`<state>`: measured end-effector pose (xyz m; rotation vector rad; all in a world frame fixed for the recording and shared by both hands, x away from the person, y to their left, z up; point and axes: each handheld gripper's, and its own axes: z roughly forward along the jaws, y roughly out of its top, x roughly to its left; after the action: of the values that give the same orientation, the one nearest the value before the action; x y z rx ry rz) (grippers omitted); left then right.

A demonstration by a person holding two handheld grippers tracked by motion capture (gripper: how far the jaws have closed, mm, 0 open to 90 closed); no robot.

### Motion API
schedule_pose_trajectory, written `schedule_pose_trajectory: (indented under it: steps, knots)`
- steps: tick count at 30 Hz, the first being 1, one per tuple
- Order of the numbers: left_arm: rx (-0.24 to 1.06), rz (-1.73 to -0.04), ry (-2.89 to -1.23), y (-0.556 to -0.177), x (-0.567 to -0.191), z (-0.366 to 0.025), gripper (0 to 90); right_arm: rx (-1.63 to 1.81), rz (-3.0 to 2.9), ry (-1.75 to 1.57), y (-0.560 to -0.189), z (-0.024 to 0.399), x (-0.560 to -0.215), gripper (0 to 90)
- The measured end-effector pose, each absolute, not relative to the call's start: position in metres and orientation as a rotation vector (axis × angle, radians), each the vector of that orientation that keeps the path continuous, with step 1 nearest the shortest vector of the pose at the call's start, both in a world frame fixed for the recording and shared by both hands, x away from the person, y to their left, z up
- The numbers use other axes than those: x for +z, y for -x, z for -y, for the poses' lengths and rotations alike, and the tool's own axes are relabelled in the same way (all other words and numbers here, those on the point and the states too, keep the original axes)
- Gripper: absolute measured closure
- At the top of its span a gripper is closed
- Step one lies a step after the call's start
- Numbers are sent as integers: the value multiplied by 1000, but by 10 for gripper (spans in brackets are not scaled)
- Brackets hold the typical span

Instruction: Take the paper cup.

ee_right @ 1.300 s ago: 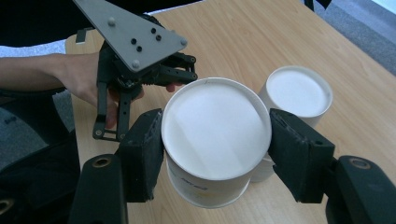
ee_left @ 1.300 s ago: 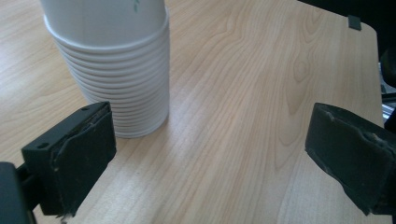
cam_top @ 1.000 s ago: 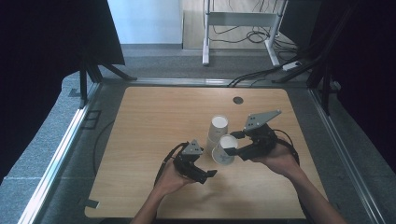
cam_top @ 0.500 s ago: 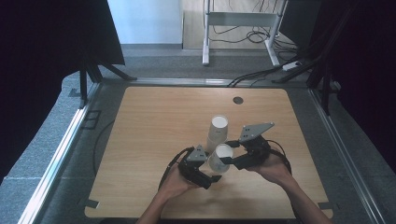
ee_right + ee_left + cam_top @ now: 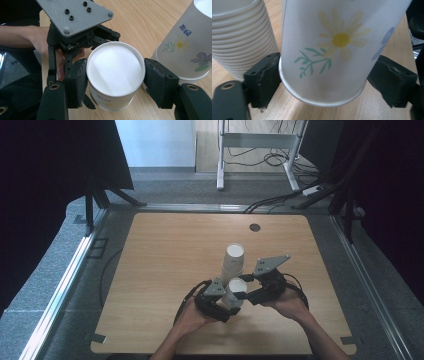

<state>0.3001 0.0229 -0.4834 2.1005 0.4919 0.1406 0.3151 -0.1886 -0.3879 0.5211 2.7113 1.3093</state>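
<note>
High view showed a wooden table [image 5: 165,265] with a person's two hands coming in from six o'clock, each carrying a black two-jaw gripper. A single paper cup [image 5: 235,292] printed with a daisy stood near the table's six o'clock edge, between the two grippers. Just beyond it, toward twelve o'clock, rose a tall stack of paper cups [image 5: 232,262], close beside the single cup. The left gripper [image 5: 226,306] sat at about eight o'clock from the cup, and its jaws had just been closing with the cup's lower wall between them. Left gripper view showed the cup [image 5: 332,50] tilted, its base lifted off the wood on one side; the left pad touched its base, while the right pad stood just beside its wall, and whether that pad pressed on it could not be told. The ribbed rims of the stack [image 5: 239,37] lay at ten o'clock there. The right gripper [image 5: 242,290] came from three o'clock and was clenched on the cup's rim. Right gripper view looked down into the cup's white mouth [image 5: 115,72], both pads pressed against opposite sides of it, with the stack [image 5: 185,52] at two o'clock.
</note>
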Motion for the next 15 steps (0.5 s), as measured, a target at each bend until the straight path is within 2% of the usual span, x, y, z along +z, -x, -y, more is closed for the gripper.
schedule_pose_trajectory:
  steps: [15]
  knots:
    - [162,-481,-2106,-300,-484,-26,288,1314,-2714,-523,-317,190,-389,375]
